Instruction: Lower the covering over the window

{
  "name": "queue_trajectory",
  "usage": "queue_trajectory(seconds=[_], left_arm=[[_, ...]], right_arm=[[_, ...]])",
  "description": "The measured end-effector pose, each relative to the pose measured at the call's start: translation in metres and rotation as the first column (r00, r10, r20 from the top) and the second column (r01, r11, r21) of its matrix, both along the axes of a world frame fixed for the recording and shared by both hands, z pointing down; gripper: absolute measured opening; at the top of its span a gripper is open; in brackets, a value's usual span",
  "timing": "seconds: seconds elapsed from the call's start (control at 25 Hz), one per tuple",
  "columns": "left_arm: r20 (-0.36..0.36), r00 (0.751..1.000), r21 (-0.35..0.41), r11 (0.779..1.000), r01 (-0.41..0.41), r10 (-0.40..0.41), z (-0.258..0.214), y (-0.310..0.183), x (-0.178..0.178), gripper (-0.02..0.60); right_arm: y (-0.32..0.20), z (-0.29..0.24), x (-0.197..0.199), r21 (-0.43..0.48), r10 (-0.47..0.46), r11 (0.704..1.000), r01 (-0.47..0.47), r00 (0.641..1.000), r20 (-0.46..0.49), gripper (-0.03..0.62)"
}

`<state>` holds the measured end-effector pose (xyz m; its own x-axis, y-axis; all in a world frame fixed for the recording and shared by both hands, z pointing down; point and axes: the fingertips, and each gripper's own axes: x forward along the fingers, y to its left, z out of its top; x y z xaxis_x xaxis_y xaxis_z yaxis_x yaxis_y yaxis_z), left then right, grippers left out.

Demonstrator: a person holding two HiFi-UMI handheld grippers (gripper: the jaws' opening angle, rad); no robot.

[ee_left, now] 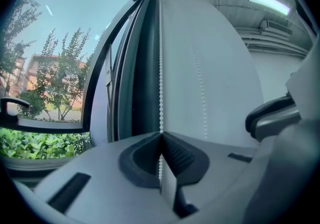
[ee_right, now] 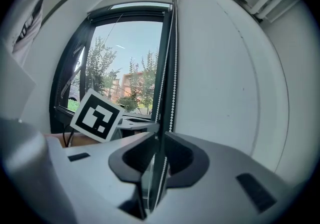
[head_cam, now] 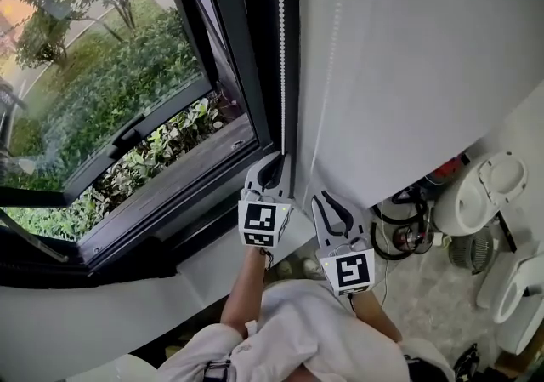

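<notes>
A white bead chain [head_cam: 280, 48] hangs down the dark frame at the right side of the window [head_cam: 110, 91]. Trees and a hedge show through the glass. My left gripper [head_cam: 274, 159] is shut on this strand; in the left gripper view the beads [ee_left: 160, 68] run straight into the closed jaws [ee_left: 161, 138]. A second strand [head_cam: 327, 99] hangs over the white wall down to my right gripper [head_cam: 328, 196]. In the right gripper view that chain [ee_right: 173, 83] passes through a narrow gap between the jaws [ee_right: 156, 140], close to the right pad.
A white sill [head_cam: 212, 261] runs below the window. White appliances [head_cam: 476, 193] and a tangle of cables [head_cam: 408, 227] stand on the floor at the right. The left gripper's marker cube [ee_right: 97, 114] shows in the right gripper view.
</notes>
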<state>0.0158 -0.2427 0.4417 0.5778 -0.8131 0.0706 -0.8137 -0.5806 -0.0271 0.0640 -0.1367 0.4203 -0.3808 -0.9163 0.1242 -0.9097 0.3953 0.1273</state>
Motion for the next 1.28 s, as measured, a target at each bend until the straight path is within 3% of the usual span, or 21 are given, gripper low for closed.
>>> queue_trajectory(seconds=[0.24,0.56,1.08,1.28], left_arm=[[0.013,0.999,-0.022,0.999,-0.032,0.033,0.003,0.021,-0.004,0.012],[0.000,0.998,-0.022,0.998,-0.065,0.065,0.006,0.046,-0.006,0.012],[-0.023,0.991,-0.034,0.990,-0.135,0.135,0.012,0.084,-0.002,0.012],[-0.032,0.988,-0.029,0.988,-0.153,0.152,0.013,0.092,-0.001,0.012]], right_arm=[[-0.002,-0.022,-0.015,0.071,-0.091,0.993,0.093,0.995,-0.032,0.047],[-0.005,-0.061,-0.031,0.127,-0.171,0.978,0.164,0.984,0.046,0.052],[-0.018,-0.112,-0.049,0.201,-0.263,0.949,0.241,0.961,0.087,0.103],[-0.023,-0.121,-0.055,0.221,-0.280,0.940,0.260,0.958,0.066,0.077]])
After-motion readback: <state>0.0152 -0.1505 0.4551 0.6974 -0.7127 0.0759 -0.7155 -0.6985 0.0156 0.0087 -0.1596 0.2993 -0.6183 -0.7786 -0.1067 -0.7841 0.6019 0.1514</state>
